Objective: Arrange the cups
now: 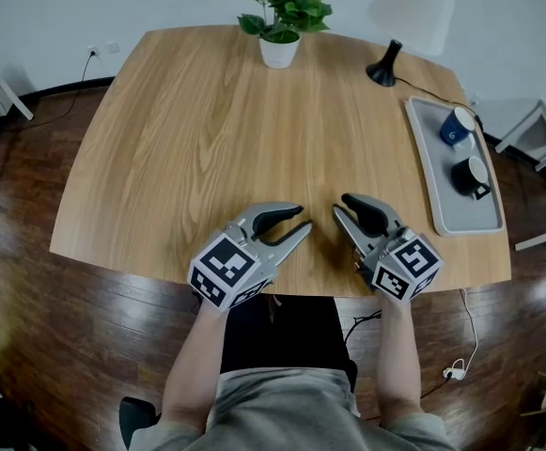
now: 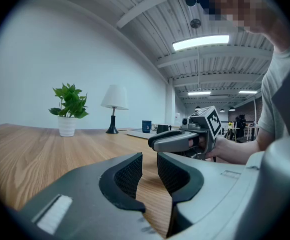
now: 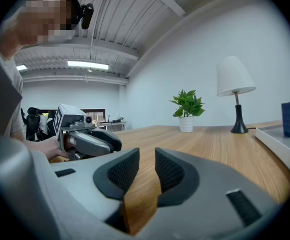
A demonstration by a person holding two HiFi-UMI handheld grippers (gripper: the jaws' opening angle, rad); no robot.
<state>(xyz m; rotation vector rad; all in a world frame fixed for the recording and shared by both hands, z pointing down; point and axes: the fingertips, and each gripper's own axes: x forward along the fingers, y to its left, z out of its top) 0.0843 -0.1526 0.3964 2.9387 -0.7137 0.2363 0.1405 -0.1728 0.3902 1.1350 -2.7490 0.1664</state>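
Head view: blue cup (image 1: pixel 457 125) and black cup (image 1: pixel 468 177) sit on tray (image 1: pixel 437 195) at table's (image 1: pixel 197 139) right edge, blue farther back, both seemingly upright. At near edge rest left gripper (image 1: pixel 304 219) and right gripper (image 1: pixel 340 205), well apart from tray, jaws clenched almost together, gripping nothing.

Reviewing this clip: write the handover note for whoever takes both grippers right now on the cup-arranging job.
Left gripper: at the table's near edge, jaws almost closed with a narrow gap, nothing between them.
Right gripper: beside it and pointing toward it, jaws the same, empty.
Cups: the blue cup and black cup both stand on the grey tray at the table's right side, with the blue one farther away.
Done: no cup is gripped or off the tray.
Left: all the arranging. The right gripper is probably the nearer one for the tray.
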